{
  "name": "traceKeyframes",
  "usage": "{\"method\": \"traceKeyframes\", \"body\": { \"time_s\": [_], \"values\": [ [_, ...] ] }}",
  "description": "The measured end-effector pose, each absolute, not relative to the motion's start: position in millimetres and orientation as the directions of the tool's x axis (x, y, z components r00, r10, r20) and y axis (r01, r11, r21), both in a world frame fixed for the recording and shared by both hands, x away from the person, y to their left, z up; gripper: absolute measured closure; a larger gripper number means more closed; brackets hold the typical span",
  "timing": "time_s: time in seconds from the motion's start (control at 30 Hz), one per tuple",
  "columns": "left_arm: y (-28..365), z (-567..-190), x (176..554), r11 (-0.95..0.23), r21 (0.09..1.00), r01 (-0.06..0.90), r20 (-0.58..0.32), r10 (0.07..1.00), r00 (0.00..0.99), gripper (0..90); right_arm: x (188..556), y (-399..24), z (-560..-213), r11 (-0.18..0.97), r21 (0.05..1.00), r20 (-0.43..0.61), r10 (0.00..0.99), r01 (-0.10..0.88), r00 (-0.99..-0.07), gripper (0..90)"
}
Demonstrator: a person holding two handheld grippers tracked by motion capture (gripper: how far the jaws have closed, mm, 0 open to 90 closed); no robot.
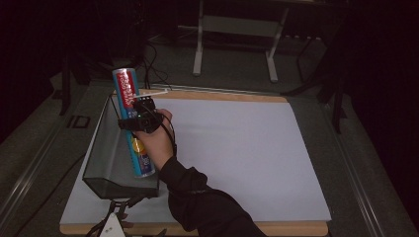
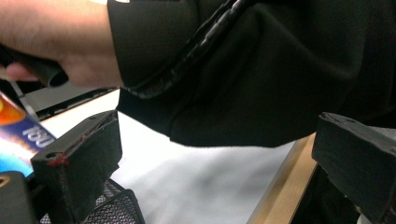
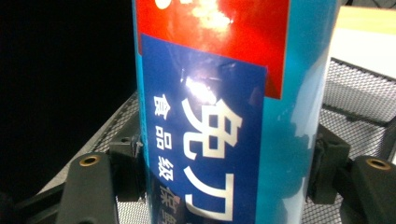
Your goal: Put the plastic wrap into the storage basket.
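A dim room surrounds a wood-edged desk [image 1: 222, 95] topped with a pale grey sheet [image 1: 237, 148], lit from above. Beyond it, a grey floor [image 1: 237, 69] carries dark trailing cables [image 1: 153, 64] and the pale metal legs of a stand [image 1: 198, 44]. Either side falls into near-black shadow.
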State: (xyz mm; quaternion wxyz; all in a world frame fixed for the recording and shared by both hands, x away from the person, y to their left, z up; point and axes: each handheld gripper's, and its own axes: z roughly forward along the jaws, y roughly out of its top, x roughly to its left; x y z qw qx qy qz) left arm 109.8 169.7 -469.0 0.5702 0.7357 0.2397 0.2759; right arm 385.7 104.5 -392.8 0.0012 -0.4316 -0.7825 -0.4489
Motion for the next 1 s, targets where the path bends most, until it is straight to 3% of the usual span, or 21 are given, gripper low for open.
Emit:
{"method": "traceKeyframes", "body": {
  "time_s": [0.53, 1.0],
  "values": [
    [170.1, -468.1, 110.0, -0.229, 0.972, 0.044, 0.123, 0.661, 0.74, 2.5, 389.7, 107.3, -438.4, 0.25, 0.596, 0.388, 0.743, 0.763, -0.546, 31.6],
    [169.3, -467.5, 108.9, -0.222, 0.974, 0.041, 0.117, 0.653, 0.748, 2.5, 390.4, 106.5, -451.9, 0.189, 0.579, 0.385, 0.794, 0.793, -0.471, 31.4]
  ]
}}
